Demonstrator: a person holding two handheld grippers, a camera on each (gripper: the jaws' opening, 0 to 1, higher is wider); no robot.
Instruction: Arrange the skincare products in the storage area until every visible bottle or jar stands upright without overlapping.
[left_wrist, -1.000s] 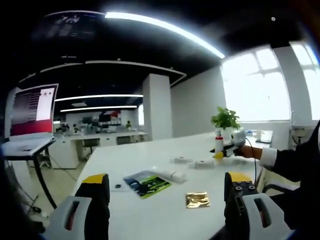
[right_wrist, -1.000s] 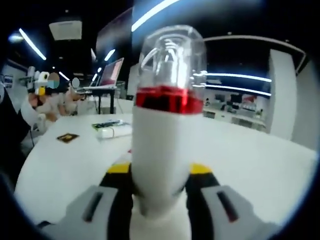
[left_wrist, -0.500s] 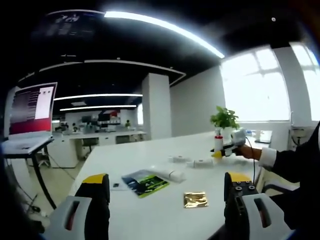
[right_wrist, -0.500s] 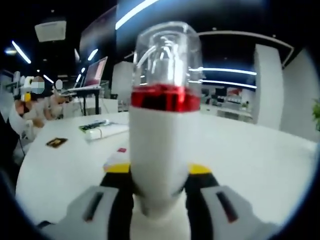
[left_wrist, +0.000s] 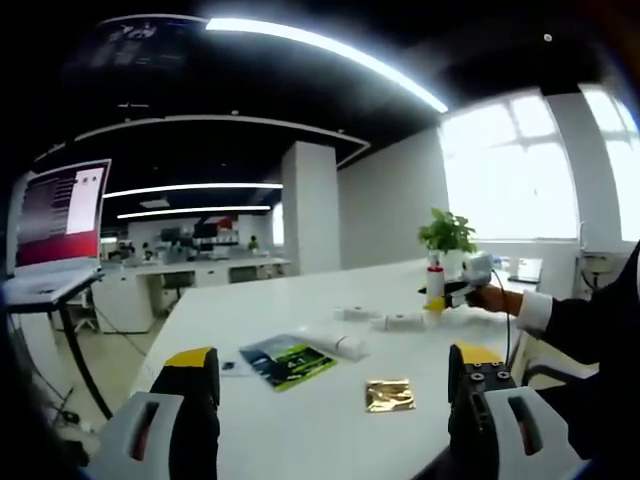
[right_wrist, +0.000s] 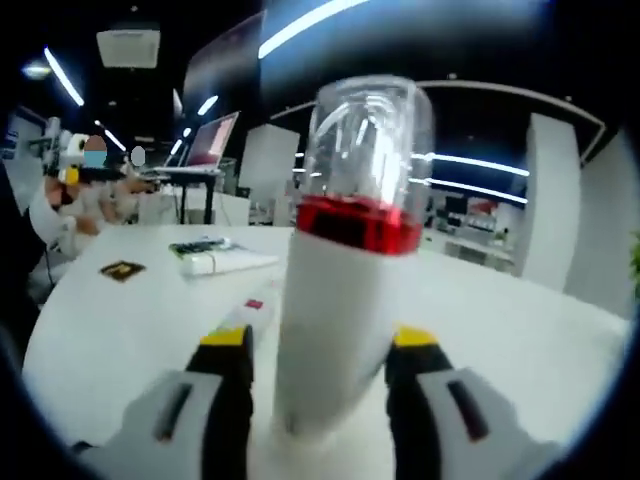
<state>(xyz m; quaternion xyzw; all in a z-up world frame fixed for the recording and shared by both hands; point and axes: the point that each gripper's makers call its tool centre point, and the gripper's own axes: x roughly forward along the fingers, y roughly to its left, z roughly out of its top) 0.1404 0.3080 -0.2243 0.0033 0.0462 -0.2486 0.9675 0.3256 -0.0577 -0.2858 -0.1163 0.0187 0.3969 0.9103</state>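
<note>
While the white bottle (right_wrist: 335, 320) with its red band and clear cap is seen standing on the white table (right_wrist: 510, 320) in the right gripper view, it sits right between the two yellow-tipped jaws of the right gripper (right_wrist: 320, 345), and a bit of daylight can be made out on each side, so the jaws look released rather than clamped on it. The bottle leans very slightly in that view, though that may just be lens bend. Off to its left, a flat green packet (right_wrist: 205, 247) with a white tube (right_wrist: 235, 262) just beside it is seen, and a small dark-gold sachet (right_wrist: 121, 269) lies nearer the table edge. In the left gripper view, the left gripper (left_wrist: 335, 375) is held wide open above the table (left_wrist: 330, 425) with nothing between its jaws. Ahead of it the green packet (left_wrist: 280, 361), the white tube (left_wrist: 335, 345) and the gold sachet (left_wrist: 388, 395) are laid flat, and two small white containers (left_wrist: 400, 322) are lying further back. At the far right the bottle (left_wrist: 434, 290) is seen upright by the other gripper (left_wrist: 462, 290), held in a hand (left_wrist: 492, 298), with a potted plant (left_wrist: 448, 235) behind.
</note>
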